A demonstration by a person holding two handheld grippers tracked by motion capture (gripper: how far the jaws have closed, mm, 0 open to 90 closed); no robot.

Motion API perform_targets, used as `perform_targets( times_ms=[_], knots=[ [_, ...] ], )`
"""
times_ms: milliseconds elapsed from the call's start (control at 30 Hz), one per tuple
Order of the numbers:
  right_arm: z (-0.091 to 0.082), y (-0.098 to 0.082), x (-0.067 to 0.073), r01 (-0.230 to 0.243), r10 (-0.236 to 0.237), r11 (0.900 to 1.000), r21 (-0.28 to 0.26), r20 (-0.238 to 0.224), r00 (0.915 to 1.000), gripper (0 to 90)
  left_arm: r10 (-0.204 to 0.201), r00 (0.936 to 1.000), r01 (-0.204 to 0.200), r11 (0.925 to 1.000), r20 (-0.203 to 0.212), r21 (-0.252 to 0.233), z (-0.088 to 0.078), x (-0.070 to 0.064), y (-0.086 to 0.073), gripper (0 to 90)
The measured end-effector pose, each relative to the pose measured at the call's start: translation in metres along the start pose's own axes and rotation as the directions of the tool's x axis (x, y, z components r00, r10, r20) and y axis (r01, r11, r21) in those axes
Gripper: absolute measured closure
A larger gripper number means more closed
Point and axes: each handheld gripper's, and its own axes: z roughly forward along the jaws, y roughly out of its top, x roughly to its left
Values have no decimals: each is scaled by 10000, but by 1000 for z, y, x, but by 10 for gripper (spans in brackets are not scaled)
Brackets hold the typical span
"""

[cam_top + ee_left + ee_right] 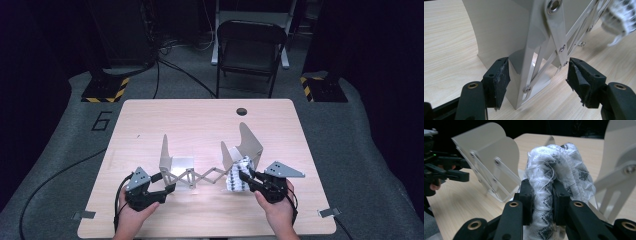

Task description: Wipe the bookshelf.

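A black metal folding chair [251, 50] is standing on grey carpeted floor [65, 130] beyond the pale wooden table [200, 117], darkness surrounding.

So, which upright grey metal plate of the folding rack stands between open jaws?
The left end plate: the left gripper brackets it, unclamped.

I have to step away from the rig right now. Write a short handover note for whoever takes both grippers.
Right gripper: shut on the white knitted cloth with black zigzag pattern, holding it between the right-hand dividers of the grey metal expanding rack.
Left gripper: open, jaws either side of the rack's left end plate, not pressing it.
Done: rack stretched out on the light wooden table.
Left: probably seat or remove the cloth; cannot tell which.
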Motion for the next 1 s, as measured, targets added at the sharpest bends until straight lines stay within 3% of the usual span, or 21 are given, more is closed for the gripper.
perform_targets(
  times_ms=[67,167,400,533,633,767,1000],
  knots=[
    [3,-1,2,158,-158,9998,104,42,9999,742,17,10000,-17,10000,-9,-36,0,0,0,344],
    [18,-20,-6,-88,69,9971,751,248,9997,743,-53,10000,53,9999,-33,-95,-1,-1,0,346],
    [30,-40,-13,-393,337,9875,1527,395,9987,743,-62,10000,62,9999,-55,-127,-1,-1,0,347],
    [25,-29,-4,-209,198,9922,1228,104,9997,743,-80,10000,80,9999,23,-93,-1,0,0,351],
    [13,-3,15,242,-230,9993,293,-411,9989,743,34,10000,-34,10000,-54,-86,-1,-1,1,352],
    [8,6,22,398,-399,9992,-31,-612,9973,743,97,9999,-98,9999,-126,-94,0,0,1,350],
    [27,-16,14,190,-163,9968,771,-363,9992,744,-26,9996,19,9997,-286,-237,-1,3,1,332]
  ],
)
